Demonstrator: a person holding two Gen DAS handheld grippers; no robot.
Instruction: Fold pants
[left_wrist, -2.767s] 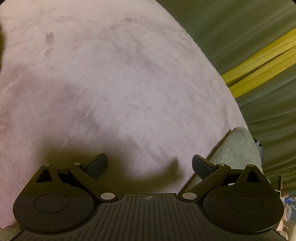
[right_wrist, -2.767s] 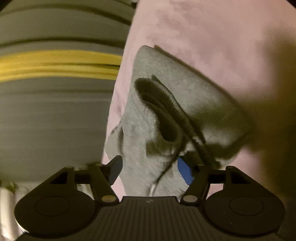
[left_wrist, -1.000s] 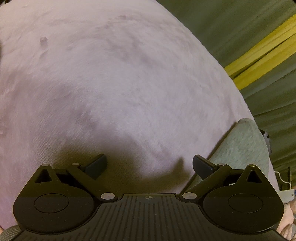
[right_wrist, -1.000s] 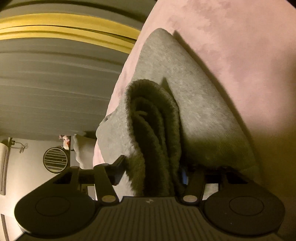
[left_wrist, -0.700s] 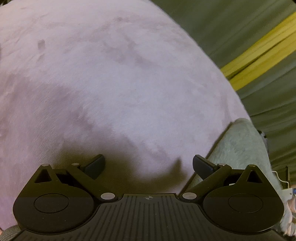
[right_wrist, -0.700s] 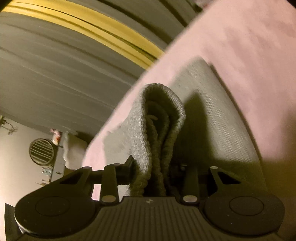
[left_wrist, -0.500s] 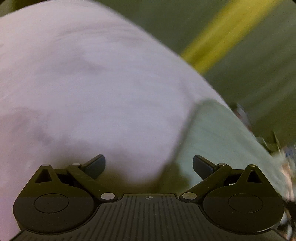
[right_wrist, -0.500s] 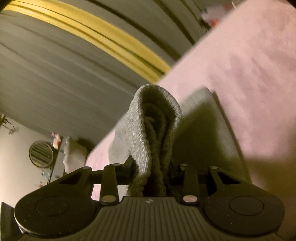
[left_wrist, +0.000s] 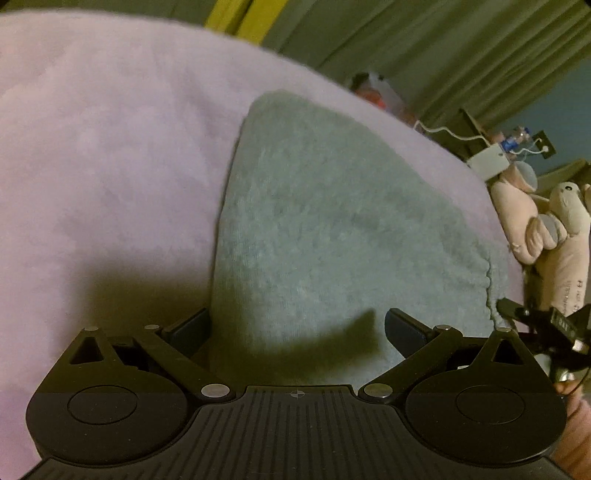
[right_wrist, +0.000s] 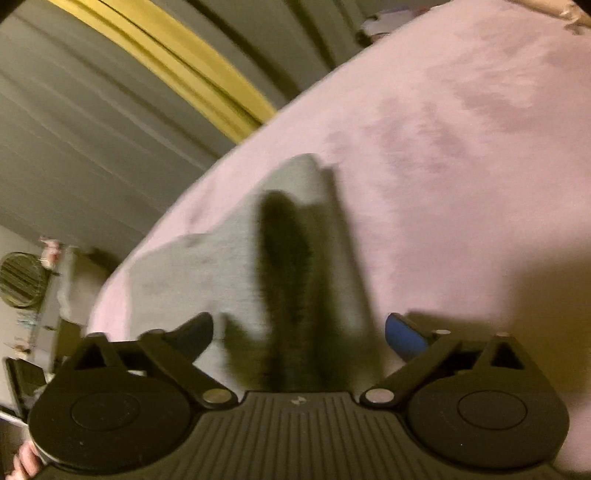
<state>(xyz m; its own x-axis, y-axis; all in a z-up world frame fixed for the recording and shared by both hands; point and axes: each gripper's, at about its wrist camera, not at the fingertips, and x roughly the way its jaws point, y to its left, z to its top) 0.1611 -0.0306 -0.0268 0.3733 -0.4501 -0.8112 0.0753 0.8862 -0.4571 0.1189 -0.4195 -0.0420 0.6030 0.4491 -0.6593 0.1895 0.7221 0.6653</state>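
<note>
The grey pants (left_wrist: 332, 229) lie folded flat on the pink blanket (left_wrist: 110, 147), near its far right edge. My left gripper (left_wrist: 295, 328) hovers open just over their near end, with the left fingertip at the fabric's left edge and nothing pinched. In the right wrist view the same pants (right_wrist: 236, 258) lie blurred below my right gripper (right_wrist: 299, 328). Its jaws are opening and stand wide. The blue pad (right_wrist: 402, 332) and the dark fingertip (right_wrist: 195, 328) are clear of the cloth. A dark blurred band runs down the fabric between them.
Green curtains with a yellow stripe (right_wrist: 166, 55) hang beyond the blanket's edge. Plush toys (left_wrist: 554, 229) and a white box with cables (left_wrist: 487, 162) sit past the right edge. A black tool part (left_wrist: 546, 325) pokes in at the right. A round vent (right_wrist: 22, 280) shows far left.
My right gripper let go of the bunched waistband, its jaws spread wide and the pants dropped flat. My left gripper swung right and rolled, coming over the pants.
</note>
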